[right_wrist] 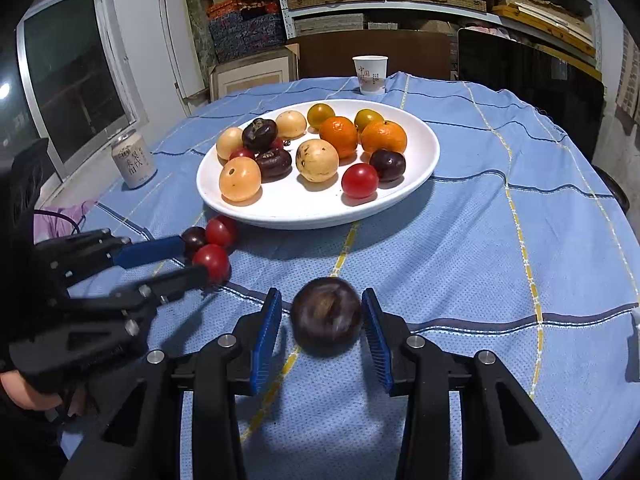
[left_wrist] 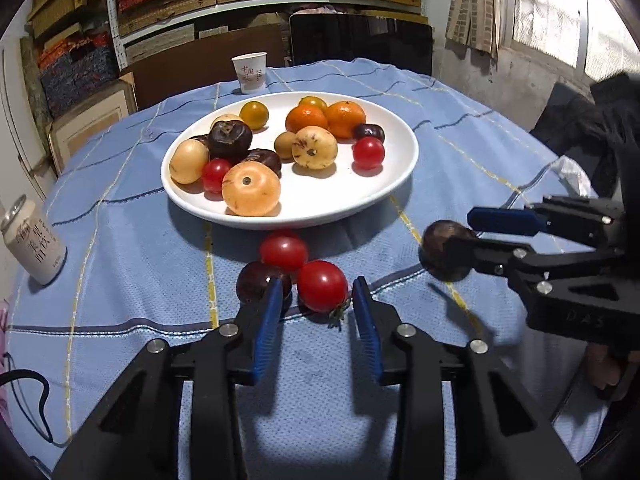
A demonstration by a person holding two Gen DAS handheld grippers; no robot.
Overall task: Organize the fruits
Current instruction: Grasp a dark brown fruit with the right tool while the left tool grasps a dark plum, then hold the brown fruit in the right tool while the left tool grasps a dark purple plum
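Fruit pickup: my left claw [left_wrist: 316, 304] clamps the round red cherry tomato [left_wrist: 322, 286], my right claw [right_wrist: 322, 316] clenches the dark brown chestnut-like fruit [right_wrist: 326, 310], both bound, I judge, for the white plate [left_wrist: 400, 176] ahead.

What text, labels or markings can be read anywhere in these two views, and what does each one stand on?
"DAS": raised letters on the black body of the right tool, seen in the left wrist view.
"中国" (probably): red print on the paper cup; the smaller print beside it is too small to read.
Can: large dark Chinese characters, too blurred to read with confidence.
No other text is legible.
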